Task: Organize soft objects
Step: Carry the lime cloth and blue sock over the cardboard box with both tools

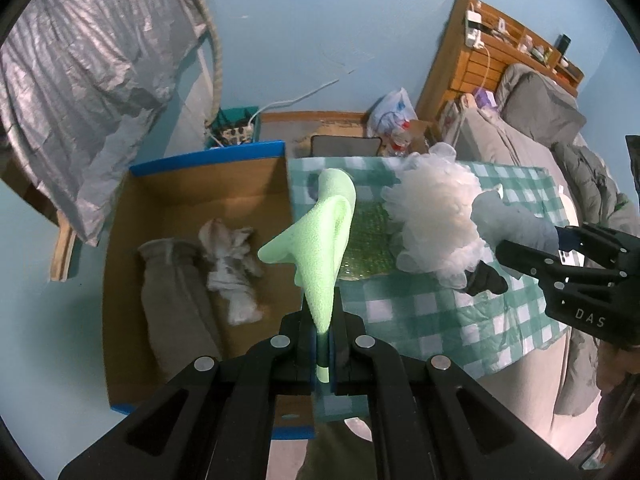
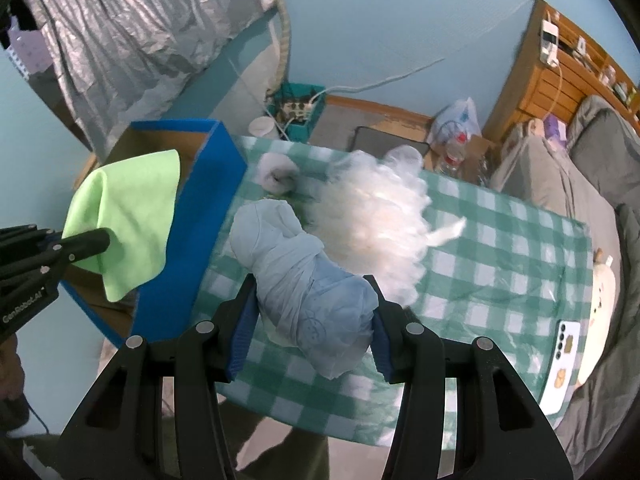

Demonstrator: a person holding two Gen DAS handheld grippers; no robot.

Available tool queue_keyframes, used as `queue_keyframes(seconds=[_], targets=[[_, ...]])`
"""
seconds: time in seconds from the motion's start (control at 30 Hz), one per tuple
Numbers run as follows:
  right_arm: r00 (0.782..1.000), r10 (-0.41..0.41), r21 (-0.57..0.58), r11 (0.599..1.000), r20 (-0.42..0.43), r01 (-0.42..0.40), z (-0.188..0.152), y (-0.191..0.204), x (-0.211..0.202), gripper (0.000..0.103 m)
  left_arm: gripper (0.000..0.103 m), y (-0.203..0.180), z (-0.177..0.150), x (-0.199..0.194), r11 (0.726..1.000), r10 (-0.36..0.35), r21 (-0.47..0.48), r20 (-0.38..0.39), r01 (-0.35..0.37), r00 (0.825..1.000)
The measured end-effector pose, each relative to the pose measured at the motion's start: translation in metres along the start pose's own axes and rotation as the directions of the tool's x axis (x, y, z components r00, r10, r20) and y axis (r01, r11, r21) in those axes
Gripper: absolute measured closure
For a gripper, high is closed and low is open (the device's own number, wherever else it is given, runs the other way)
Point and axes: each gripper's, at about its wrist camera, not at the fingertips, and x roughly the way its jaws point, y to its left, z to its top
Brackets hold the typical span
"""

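Observation:
My left gripper (image 1: 323,320) is shut on a light green cloth (image 1: 320,240) and holds it up at the right edge of the cardboard box (image 1: 120,280); the cloth also shows in the right wrist view (image 2: 128,216). The box holds a grey rolled garment (image 1: 176,292) and a white crumpled cloth (image 1: 234,264). My right gripper (image 2: 314,320) is shut on a pale blue bundled cloth (image 2: 304,280) above the green checked tablecloth (image 2: 500,248). A white mesh bath pouf (image 2: 372,216) lies on the cloth just beyond it. A small lilac fluffy item (image 2: 276,172) lies near the box.
The box has blue-taped edges (image 2: 192,232) and stands left of the table. A phone (image 2: 564,340) lies at the table's right edge. A bed with grey bedding (image 2: 592,168), a wooden headboard, bottles, a plastic bag and a power strip stand beyond the table.

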Motion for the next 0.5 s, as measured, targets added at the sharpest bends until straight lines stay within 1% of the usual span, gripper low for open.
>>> queue_keyframes(seconds=[0.5], targets=[[0.997, 0.07, -0.116, 0.991, 0.018, -0.068, 0.031, 0.074, 0.009, 0.054, 0.099, 0.054, -0.014, -0.012, 0.996, 0.042, -0.085, 0.012, -0.04, 0.999]])
